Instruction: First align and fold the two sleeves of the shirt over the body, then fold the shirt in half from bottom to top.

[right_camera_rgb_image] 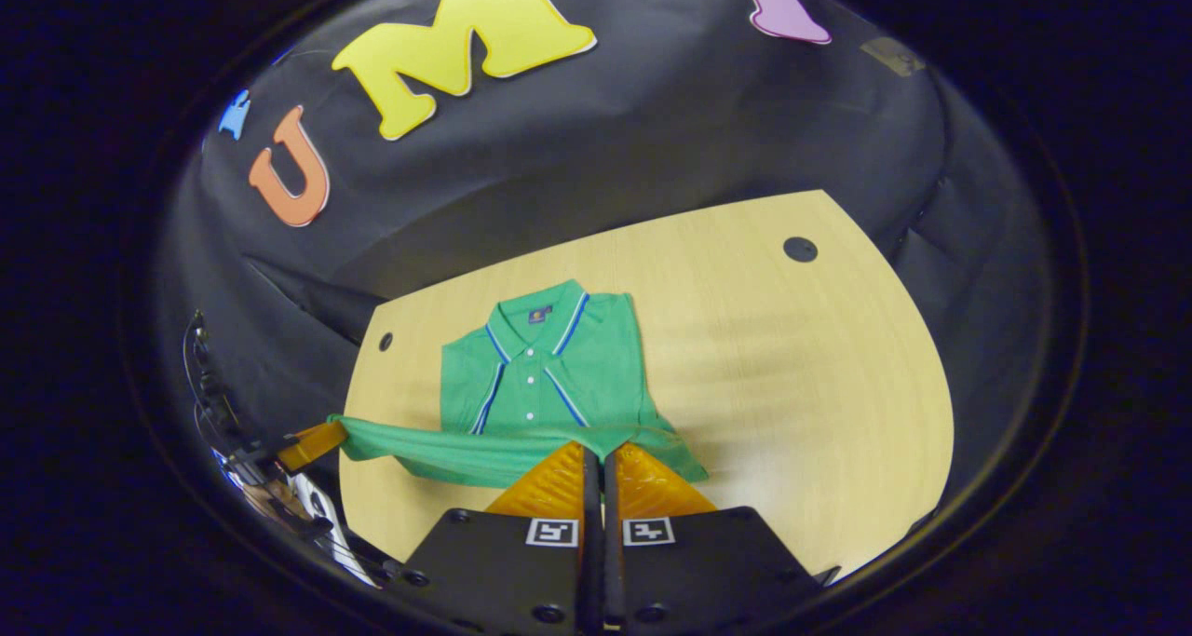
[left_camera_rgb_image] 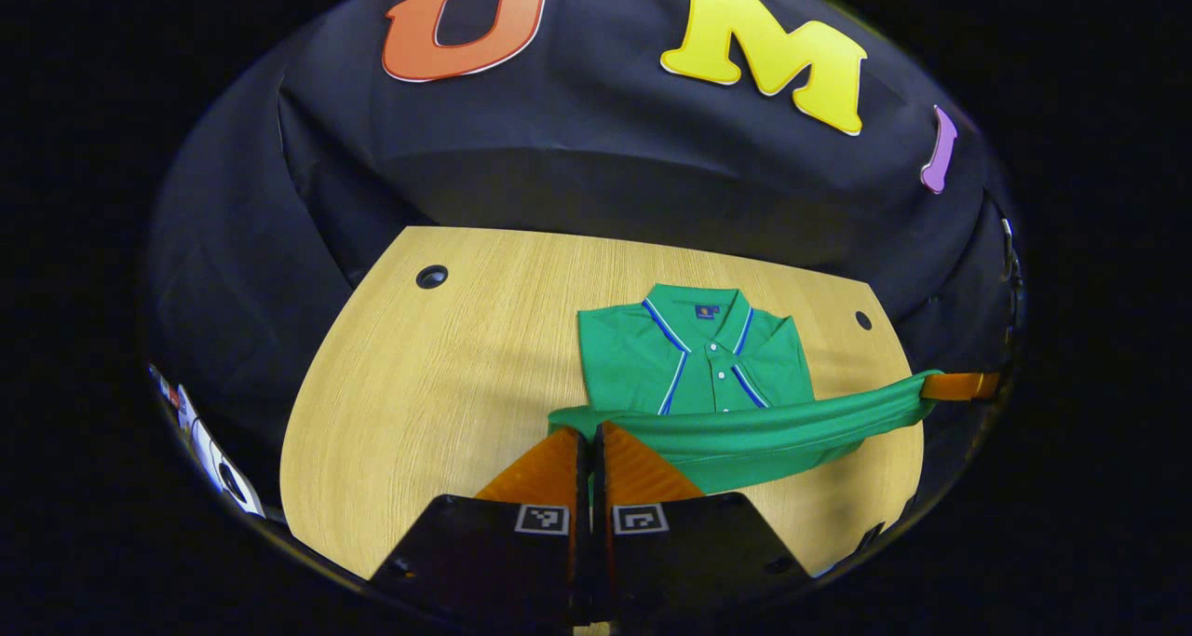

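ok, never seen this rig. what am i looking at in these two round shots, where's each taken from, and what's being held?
There is no robot arm here. A person holds a two-finger gripper in each hand, and a fisheye camera rides on each one, looking forward along its fingers.

The left gripper view comes from the left gripper, whose fingers show at the bottom of that picture. The right gripper view comes from the right gripper in the same way. Each view also catches the other gripper farther off, at the picture's edge.

On the wooden table lies a green polo shirt, collar at the far side, sleeves already folded over the body. Each gripper is shut on a corner of the shirt's bottom hem, which is lifted and stretched taut between them. Judging by that, the bottom-to-top fold is under way.
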The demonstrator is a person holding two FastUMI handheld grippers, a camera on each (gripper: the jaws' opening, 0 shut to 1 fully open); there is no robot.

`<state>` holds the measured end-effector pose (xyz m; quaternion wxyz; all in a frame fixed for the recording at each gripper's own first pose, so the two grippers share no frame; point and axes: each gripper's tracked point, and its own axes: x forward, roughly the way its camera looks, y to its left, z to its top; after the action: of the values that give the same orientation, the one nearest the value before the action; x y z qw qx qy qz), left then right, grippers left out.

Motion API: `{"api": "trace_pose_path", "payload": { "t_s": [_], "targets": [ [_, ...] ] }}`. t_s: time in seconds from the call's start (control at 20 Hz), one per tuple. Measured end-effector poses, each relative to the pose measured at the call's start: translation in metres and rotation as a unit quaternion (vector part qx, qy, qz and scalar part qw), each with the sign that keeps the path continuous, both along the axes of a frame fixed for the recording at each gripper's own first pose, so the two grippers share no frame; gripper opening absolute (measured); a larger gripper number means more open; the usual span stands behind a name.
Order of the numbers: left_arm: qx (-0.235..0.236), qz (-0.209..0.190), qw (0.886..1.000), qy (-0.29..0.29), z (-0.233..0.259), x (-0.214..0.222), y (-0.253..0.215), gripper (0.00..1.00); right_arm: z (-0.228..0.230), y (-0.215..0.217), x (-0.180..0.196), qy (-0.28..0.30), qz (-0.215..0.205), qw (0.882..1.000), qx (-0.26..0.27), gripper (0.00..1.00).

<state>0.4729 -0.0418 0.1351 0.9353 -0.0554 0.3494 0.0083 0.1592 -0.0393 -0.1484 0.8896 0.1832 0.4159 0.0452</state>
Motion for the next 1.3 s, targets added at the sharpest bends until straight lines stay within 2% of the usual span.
{"api": "trace_pose_path", "payload": {
  "t_s": [0.15,0.2,0.25,0.6,0.65,0.7,0.9,0.95,1.0,1.2,1.3],
  "targets": [
    [0.000,0.008,1.000,0.004,-0.040,0.034,-0.006,0.04,-0.010,0.005,0.048,-0.018,0.001,1.000,0.011,0.03],
    [0.006,0.008,1.000,0.004,-0.045,0.046,-0.007,0.03,-0.016,0.004,0.063,-0.023,-0.001,1.000,0.012,0.06],
    [0.013,0.009,1.000,-0.001,-0.049,0.059,-0.006,0.03,-0.023,0.004,0.078,-0.026,-0.002,1.000,0.013,0.03],
    [0.032,0.021,0.999,-0.029,-0.082,0.150,-0.006,0.04,-0.085,0.002,0.162,-0.033,-0.010,0.999,-0.011,0.03],
    [0.031,0.020,0.999,-0.037,-0.083,0.163,-0.008,0.07,-0.092,0.002,0.171,-0.034,-0.013,0.999,-0.013,0.03],
    [0.033,0.017,0.998,-0.044,-0.084,0.174,-0.009,0.03,-0.100,0.001,0.180,-0.036,-0.016,0.999,-0.016,0.03],
    [0.062,0.003,0.997,-0.051,-0.099,0.202,-0.009,0.04,-0.118,0.000,0.206,-0.051,-0.023,0.998,-0.019,0.03],
    [0.066,0.002,0.996,-0.055,-0.102,0.208,-0.008,0.03,-0.121,-0.001,0.212,-0.057,-0.024,0.998,-0.022,0.06],
    [0.068,0.003,0.996,-0.055,-0.106,0.210,-0.007,0.03,-0.126,-0.002,0.219,-0.061,-0.026,0.997,-0.028,0.03],
    [0.071,0.007,0.997,-0.033,-0.127,0.212,-0.008,0.03,-0.143,-0.002,0.229,-0.054,-0.027,0.997,-0.042,0.06],
    [0.074,0.001,0.997,-0.034,-0.128,0.214,-0.011,0.09,-0.140,-0.001,0.229,-0.059,-0.026,0.997,-0.041,0.08]
  ]
}}
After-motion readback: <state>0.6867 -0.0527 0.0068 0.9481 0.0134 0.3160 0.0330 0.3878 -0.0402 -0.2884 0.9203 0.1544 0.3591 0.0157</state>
